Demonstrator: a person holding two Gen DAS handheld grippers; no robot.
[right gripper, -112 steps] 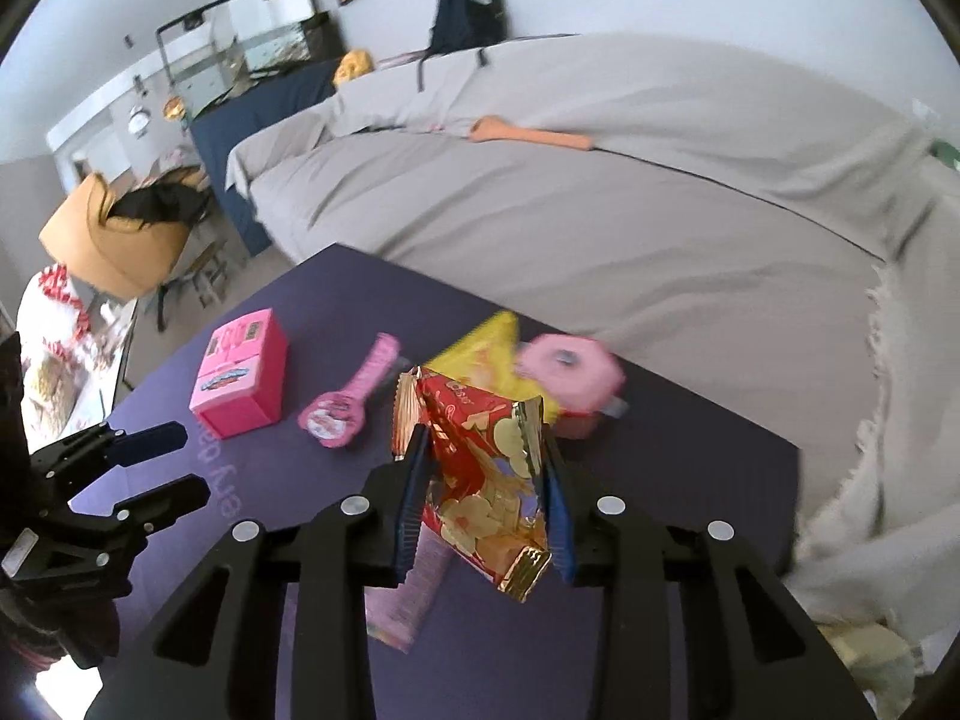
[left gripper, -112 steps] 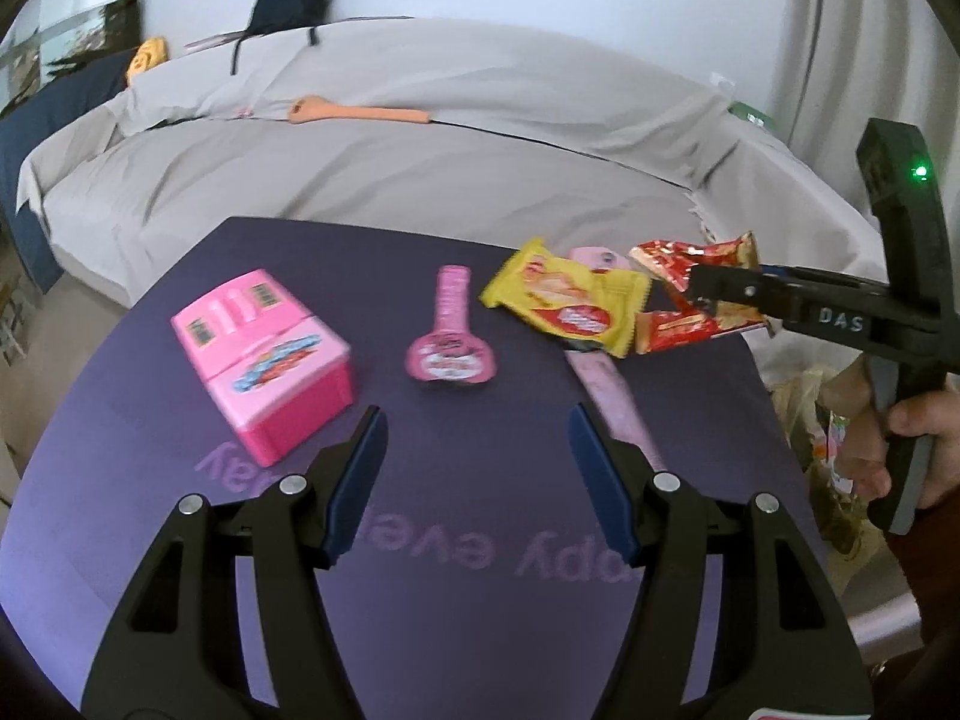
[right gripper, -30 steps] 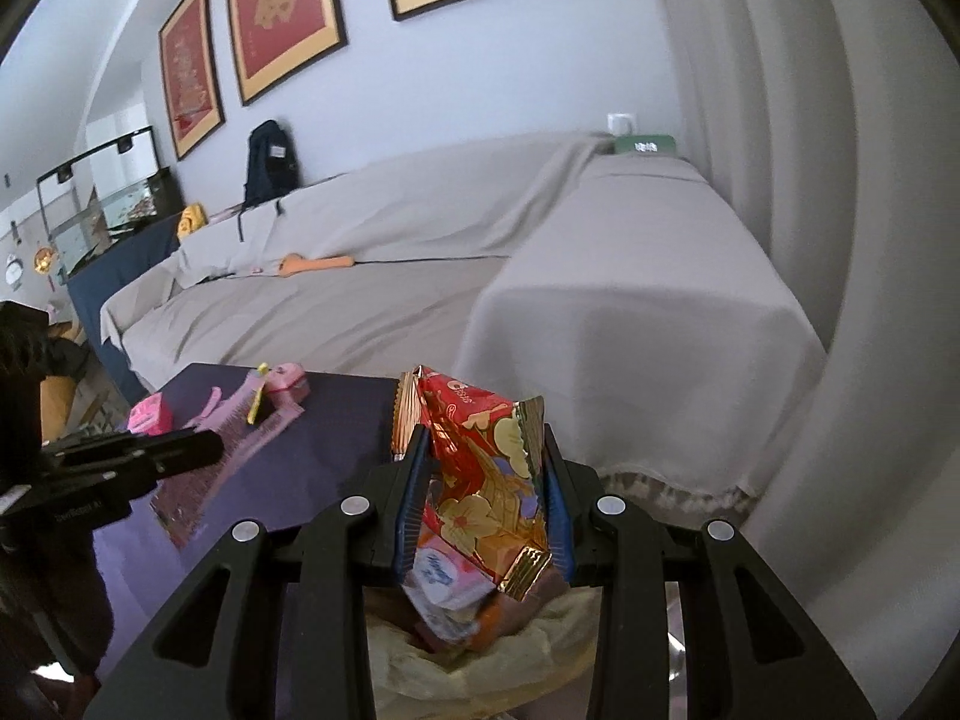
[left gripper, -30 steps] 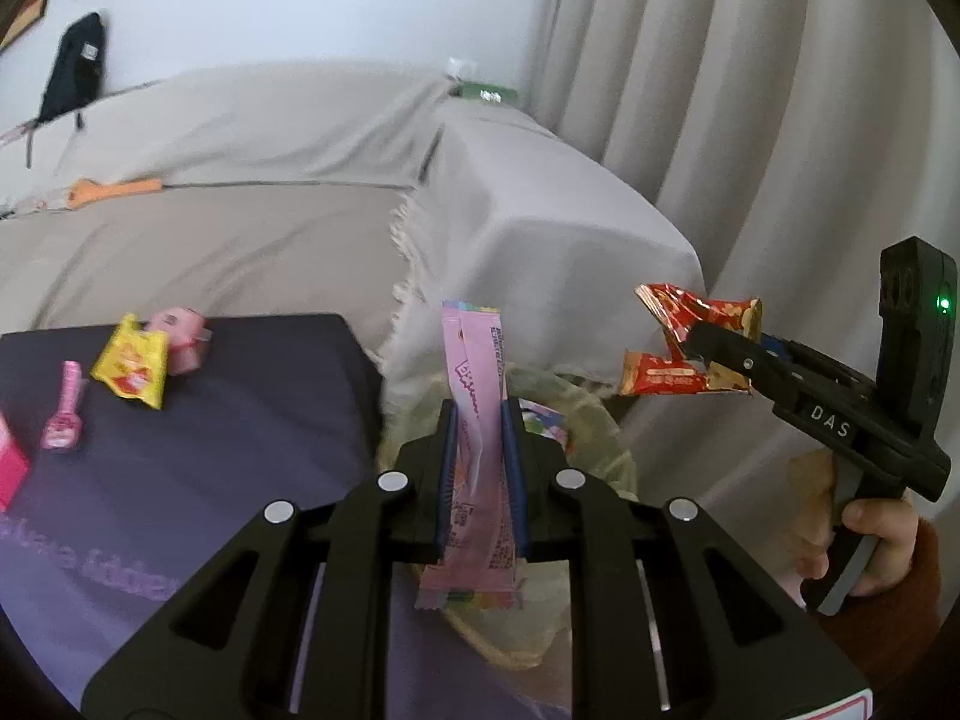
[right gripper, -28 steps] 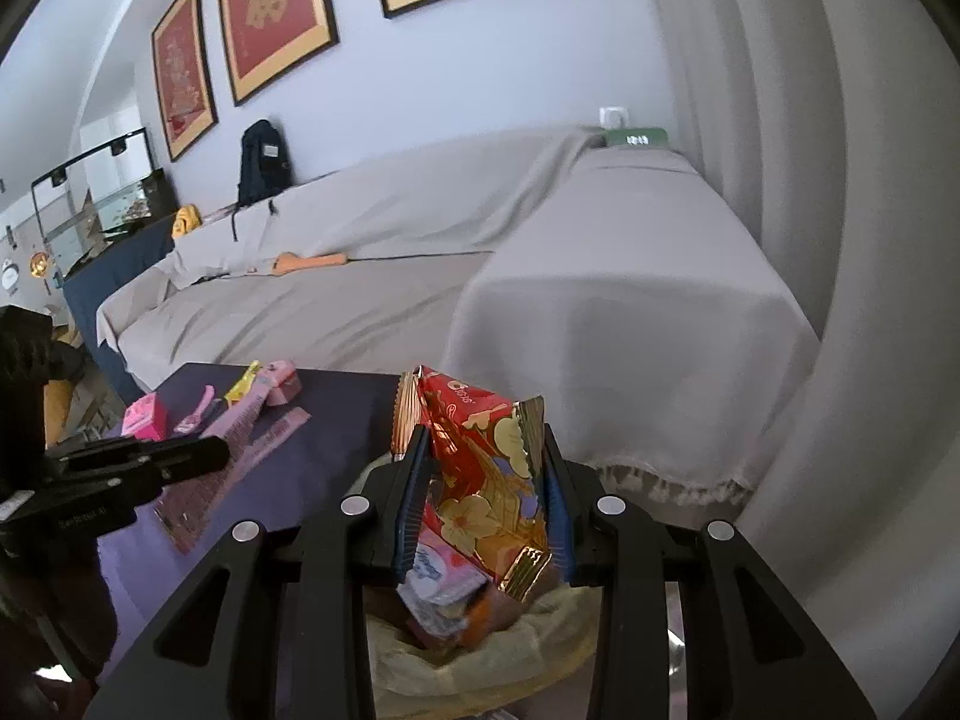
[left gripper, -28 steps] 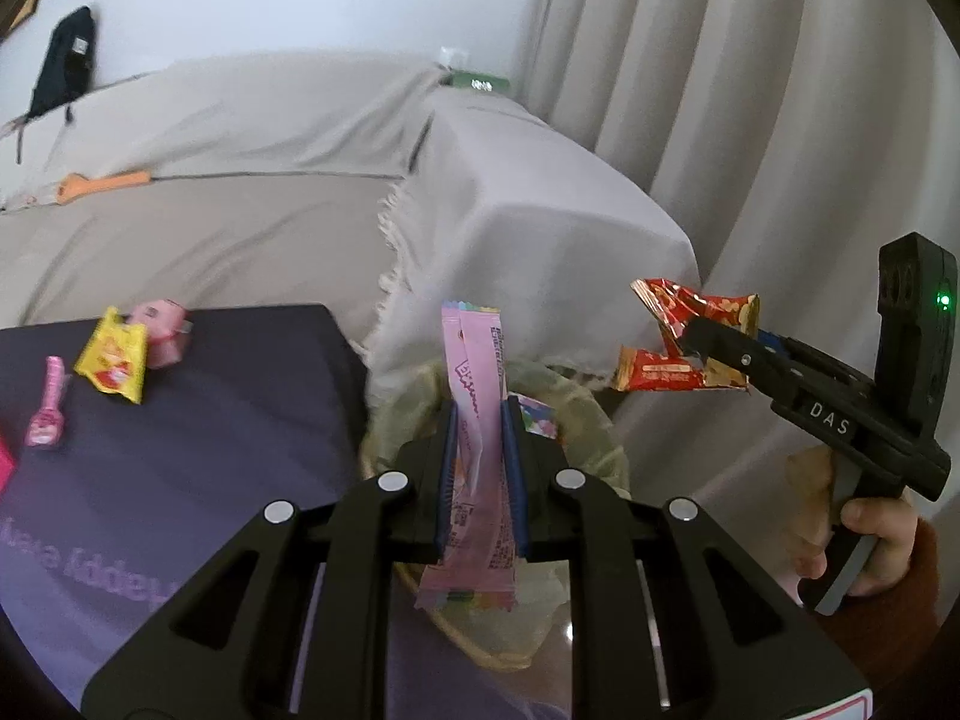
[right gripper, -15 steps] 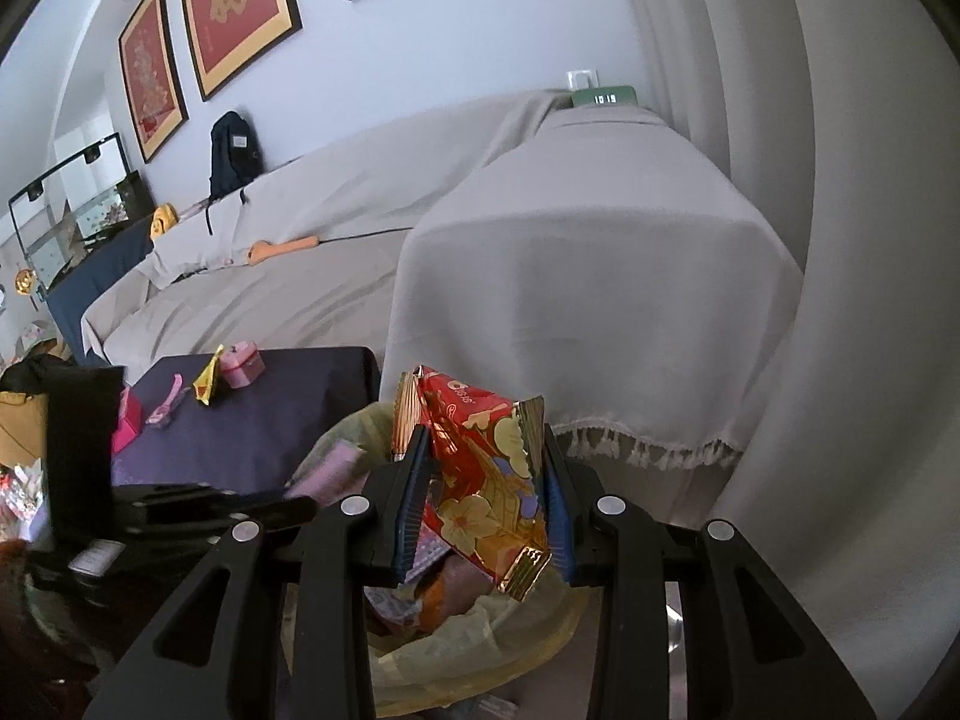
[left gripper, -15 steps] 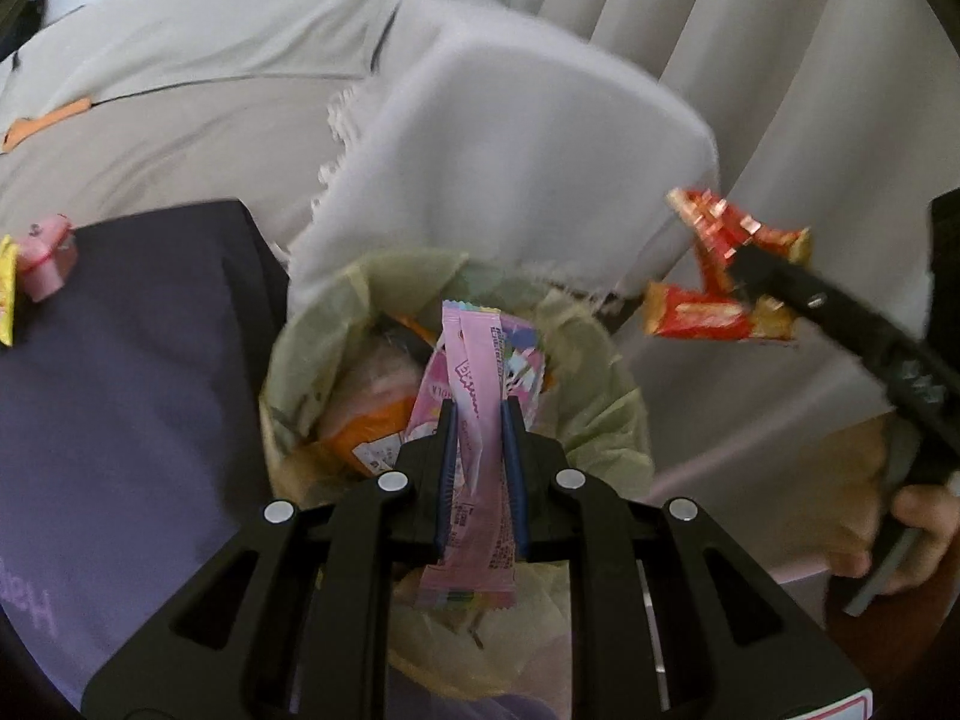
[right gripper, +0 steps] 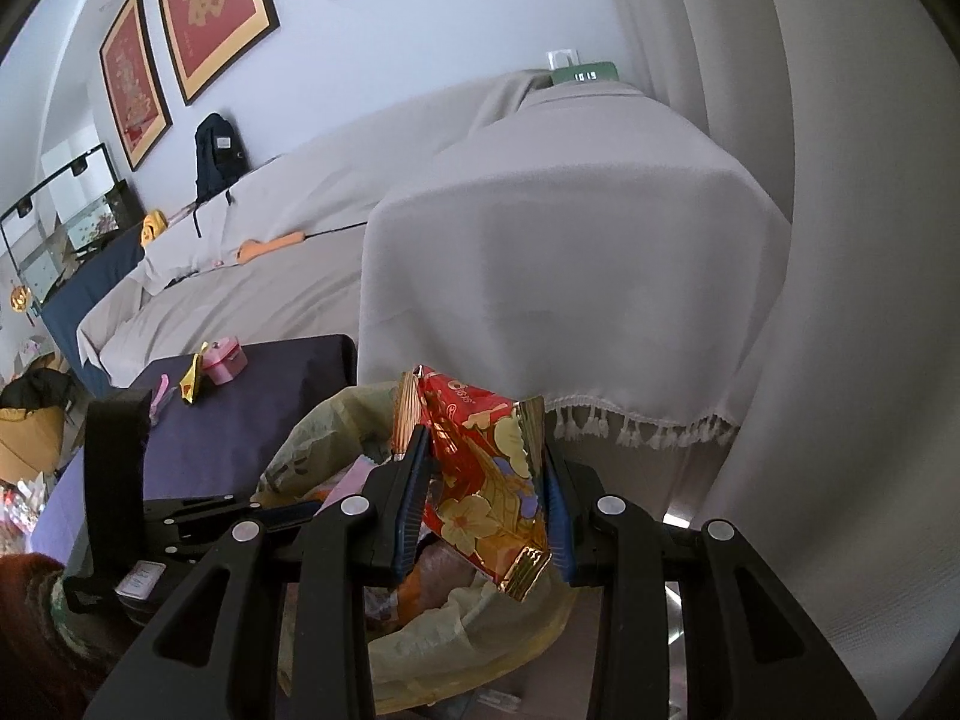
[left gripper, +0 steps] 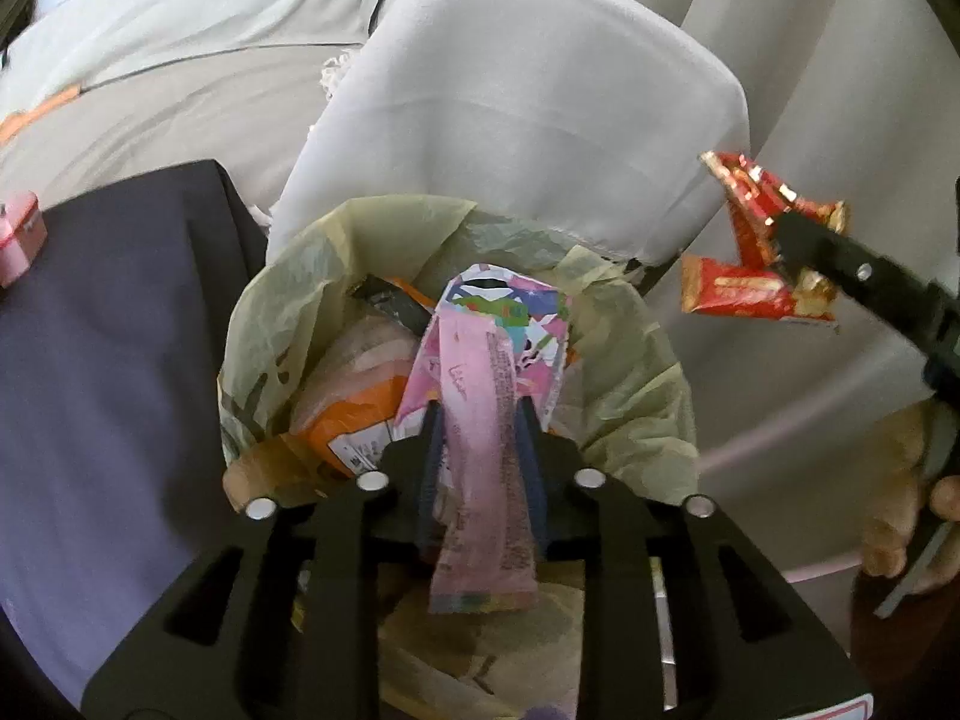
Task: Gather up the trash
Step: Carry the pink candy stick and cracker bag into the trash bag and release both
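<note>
My left gripper is shut on a long pink wrapper and holds it right above the open trash bin, which has a yellow-green liner and holds orange and colourful packets. My right gripper is shut on a red and gold snack wrapper just above the bin's near rim. In the left wrist view the right gripper holds the red wrapper to the right of the bin. The left gripper shows over the bin in the right wrist view.
The dark purple table lies left of the bin, with a pink box at its far edge. In the right wrist view a yellow wrapper and pink toys lie on it. A grey covered sofa and curtains stand behind.
Both grippers swung from the table to the bin. The left gripper tilted down and lowered the pink wrapper over the bin's opening. The right gripper moved closer to the bin.
</note>
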